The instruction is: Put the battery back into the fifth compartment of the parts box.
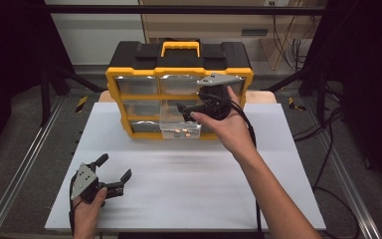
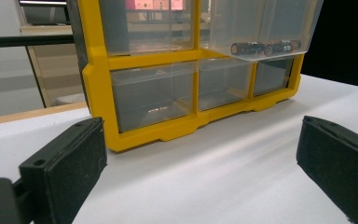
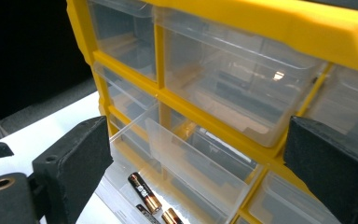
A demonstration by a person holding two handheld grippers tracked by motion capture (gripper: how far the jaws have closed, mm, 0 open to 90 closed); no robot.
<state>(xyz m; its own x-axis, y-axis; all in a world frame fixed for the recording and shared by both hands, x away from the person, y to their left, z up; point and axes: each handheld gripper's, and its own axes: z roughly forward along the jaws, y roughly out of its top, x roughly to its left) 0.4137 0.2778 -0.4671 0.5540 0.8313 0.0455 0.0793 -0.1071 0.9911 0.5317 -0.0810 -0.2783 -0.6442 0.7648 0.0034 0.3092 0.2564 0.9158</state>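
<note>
A yellow and black organizer with clear drawers stands at the back of the white table. One middle drawer is pulled out, and batteries lie in it. My right gripper hovers open just above and in front of that drawer, with nothing between its jaws. At the front left my left gripper rests low over the table, open and empty, facing the organizer's lower drawers.
The organizer's other drawers are shut and look empty. Metal rails run along both sides of the table, and cables lie on the floor at the right. Bare white table spreads between the organizer and the front edge.
</note>
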